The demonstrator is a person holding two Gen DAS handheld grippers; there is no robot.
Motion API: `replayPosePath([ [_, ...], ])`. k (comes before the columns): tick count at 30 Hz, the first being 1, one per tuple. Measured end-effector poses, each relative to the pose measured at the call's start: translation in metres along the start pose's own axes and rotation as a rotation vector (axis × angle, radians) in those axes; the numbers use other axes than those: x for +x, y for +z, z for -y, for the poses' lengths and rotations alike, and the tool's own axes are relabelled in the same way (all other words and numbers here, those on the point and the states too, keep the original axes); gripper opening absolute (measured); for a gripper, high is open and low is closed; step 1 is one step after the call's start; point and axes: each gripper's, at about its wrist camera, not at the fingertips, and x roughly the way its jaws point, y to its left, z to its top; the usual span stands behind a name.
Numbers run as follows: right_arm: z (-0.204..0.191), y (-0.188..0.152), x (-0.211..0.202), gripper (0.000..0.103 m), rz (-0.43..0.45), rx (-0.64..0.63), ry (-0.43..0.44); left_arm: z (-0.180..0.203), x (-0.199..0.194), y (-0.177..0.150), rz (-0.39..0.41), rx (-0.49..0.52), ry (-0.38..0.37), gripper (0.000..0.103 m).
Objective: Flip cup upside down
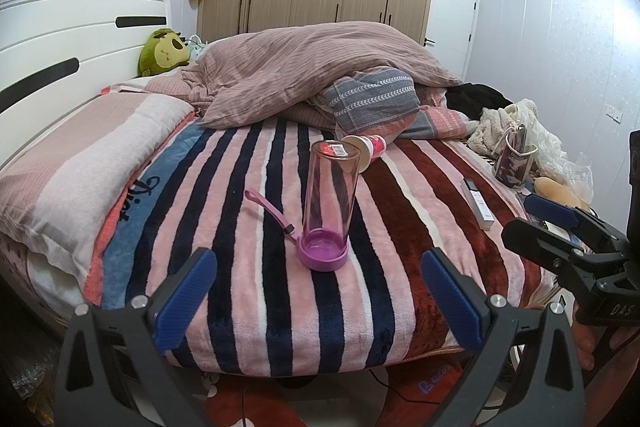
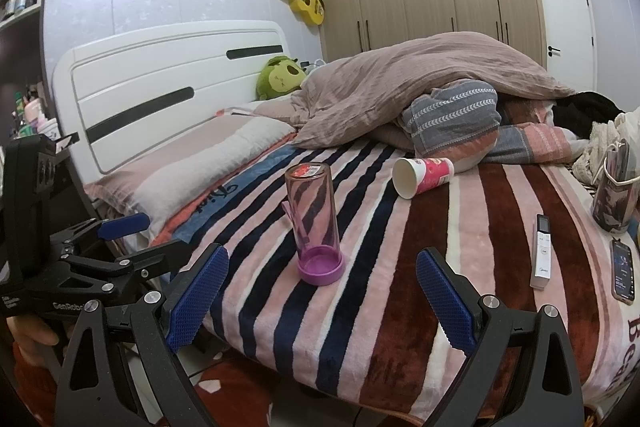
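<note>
Ahead of both grippers, a clear pink cup (image 1: 329, 203) stands on the striped blanket (image 1: 248, 267) with its purple collar down and its closed end up, leaning slightly. Its purple strap (image 1: 270, 209) trails off across the blanket toward ten o'clock in the left wrist view. The left gripper (image 1: 318, 297) is spread wide and holds nothing, with the cup at twelve o'clock between the lines of its blue pads (image 1: 186, 301). The right gripper (image 2: 320, 301) is likewise spread and empty, well short of the cup. Behind the cup, at one o'clock, a paper cup (image 2: 422, 175) lies on its side with its mouth facing the cameras, close against the heaped bedding (image 2: 420, 87). At three o'clock in the right wrist view a white remote (image 2: 541, 253) and a phone (image 2: 624, 271) lie flat on the blanket, with a small bag (image 2: 614, 195) standing beyond them. Nothing lies between either gripper and the cup. A pillow (image 1: 80, 155) sits at nine o'clock.
</note>
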Motion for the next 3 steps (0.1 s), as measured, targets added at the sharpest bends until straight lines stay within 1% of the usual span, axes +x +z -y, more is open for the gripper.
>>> replayPosePath([
  [3,0.0001,0.0002,-0.0001,0.095,0.0,0.002,0.002,-0.0003,0.0004,0.0001,-0.002,0.003,0.003,0.102],
])
